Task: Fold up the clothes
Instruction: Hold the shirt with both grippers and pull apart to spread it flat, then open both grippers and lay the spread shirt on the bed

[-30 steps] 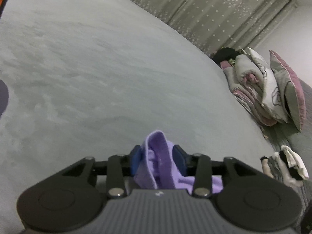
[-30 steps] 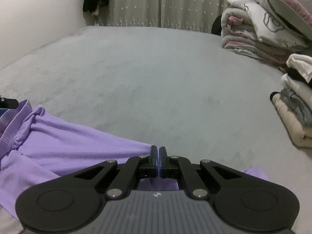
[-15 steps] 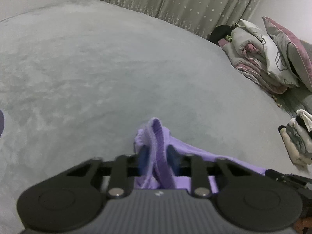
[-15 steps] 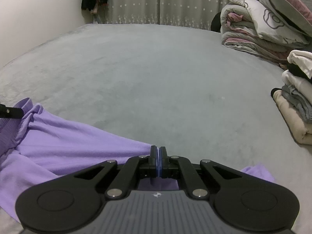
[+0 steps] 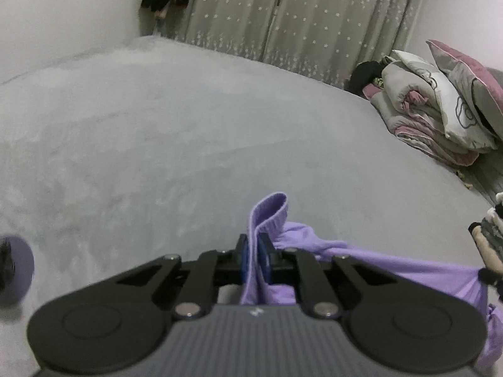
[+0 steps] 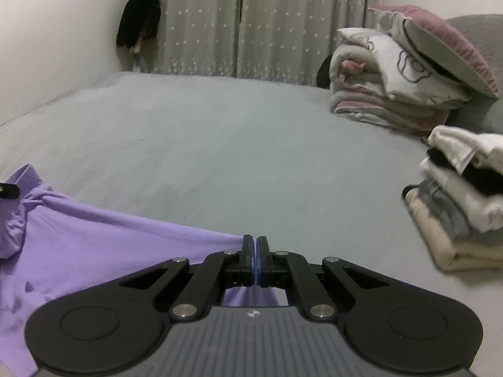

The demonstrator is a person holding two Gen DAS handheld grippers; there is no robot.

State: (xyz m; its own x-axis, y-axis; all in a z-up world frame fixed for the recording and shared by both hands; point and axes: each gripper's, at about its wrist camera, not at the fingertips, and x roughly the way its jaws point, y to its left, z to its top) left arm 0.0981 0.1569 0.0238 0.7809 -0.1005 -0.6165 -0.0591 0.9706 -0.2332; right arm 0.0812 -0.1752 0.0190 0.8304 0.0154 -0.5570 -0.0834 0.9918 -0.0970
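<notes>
Both claws clamped on the purple shirt [image 6: 103,235]: left claw [image 5: 255,259] pinches its ribbed hem, right claw [image 6: 254,259] an edge, cloth stretched between them above the grey bed [image 6: 220,132]. I'd keep tension even and lower it flat before folding. No containers; folded clothes stack [image 6: 462,207] sits right.

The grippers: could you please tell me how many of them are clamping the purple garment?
2: the left gripper pinches its ribbed edge; the right gripper pinches another edge of the purple garment.
</notes>
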